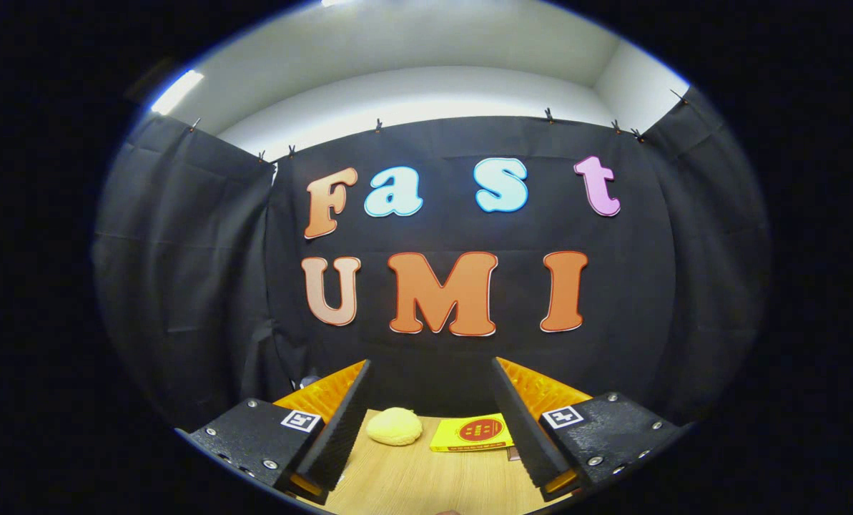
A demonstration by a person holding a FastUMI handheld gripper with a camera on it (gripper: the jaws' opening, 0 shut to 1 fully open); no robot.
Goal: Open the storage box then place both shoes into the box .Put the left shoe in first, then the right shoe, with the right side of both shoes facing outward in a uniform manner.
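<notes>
Black cloth wall hangs clipped along its top edge | white wall rises above it | ceiling light glows over the cloth | pale wood-grain surface lies below

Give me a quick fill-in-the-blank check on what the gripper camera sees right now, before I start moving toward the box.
1. The gripper has its fingers ____, with nothing between them.
2. Beyond the fingers, a pale yellow round lump rests on the ____ tabletop.
3. Beside the lump lies a flat ____ packet with a red round mark.

Missing words: open; wooden; yellow
</notes>
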